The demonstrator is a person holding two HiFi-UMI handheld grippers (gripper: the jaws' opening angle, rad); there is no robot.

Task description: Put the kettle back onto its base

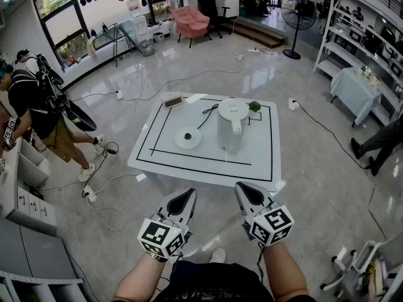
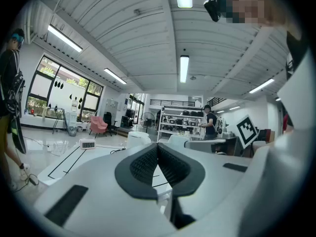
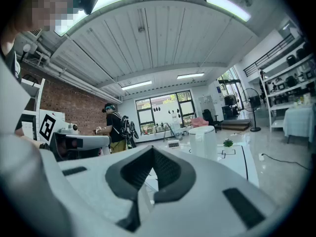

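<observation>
A white kettle (image 1: pixel 232 125) stands upright on the low white table (image 1: pixel 264 162), its handle toward me. Its round white base (image 1: pixel 187 138) lies to the kettle's left, a black cord running back from it. My left gripper (image 1: pixel 188 197) and right gripper (image 1: pixel 242 191) hover side by side short of the table's near edge, both shut with nothing between the jaws. In the right gripper view the kettle (image 3: pixel 203 141) rises beyond the shut right gripper (image 3: pixel 153 158). The left gripper view has the kettle (image 2: pixel 138 139) just past the shut left gripper (image 2: pixel 158 155).
A small digital clock (image 1: pixel 171 99) and a tiny green plant (image 1: pixel 254 106) sit near the table's far edge. Black tape lines mark the tabletop. Cables cross the glossy floor. A person with a backpack (image 1: pixel 39 102) stands at the left; white drawers (image 1: pixel 25 197) lie near my left.
</observation>
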